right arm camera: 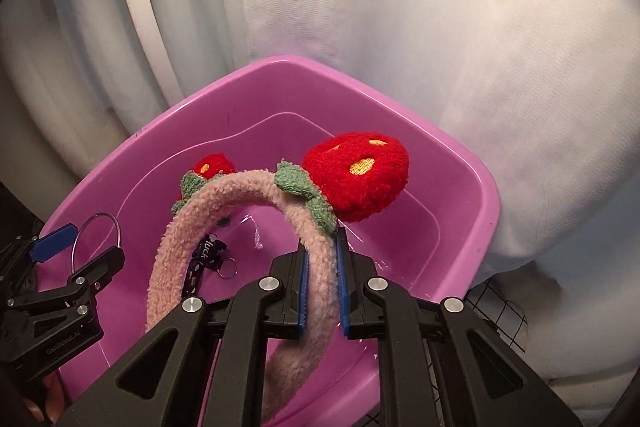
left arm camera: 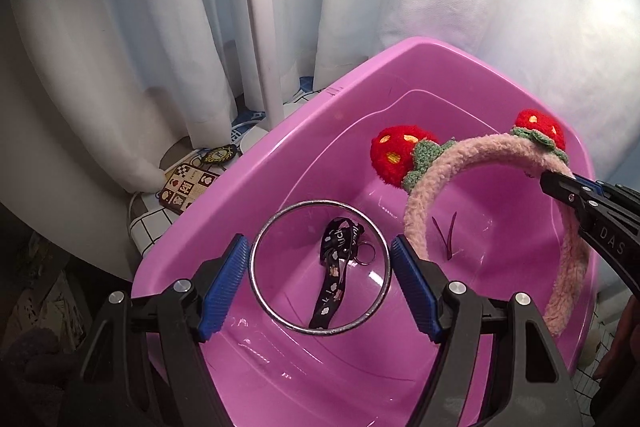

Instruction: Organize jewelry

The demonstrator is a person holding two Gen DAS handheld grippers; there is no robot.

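I've got both tools over the pink basin (left arm camera: 224, 195) now. In the left wrist view, my left tool (left arm camera: 320, 267) sits low in the centre of the frame, its blue pads spread wide and pinching a thin metal bangle (left arm camera: 384, 259) from either side, so the ring spans the gap between them. Through the ring I can see a black lanyard (left arm camera: 334, 267) with a small key ring, lying on the basin floor, and just right of it a dark hair clip (left arm camera: 448, 235).

In the right wrist view, my right tool (right arm camera: 322, 279) is bottom centre, pads pressed tight on the fuzzy pink headband (right arm camera: 208, 211), gripping one side of the band just below a red strawberry pom-pom (right arm camera: 360, 179). The headband arches up and left across the frame, above the basin's inside, with the second strawberry (right arm camera: 212, 165) further back. The left tool shows at the left edge of this view, ring in its grip.

White curtains (left arm camera: 160, 27) fill the upper half of both frames.
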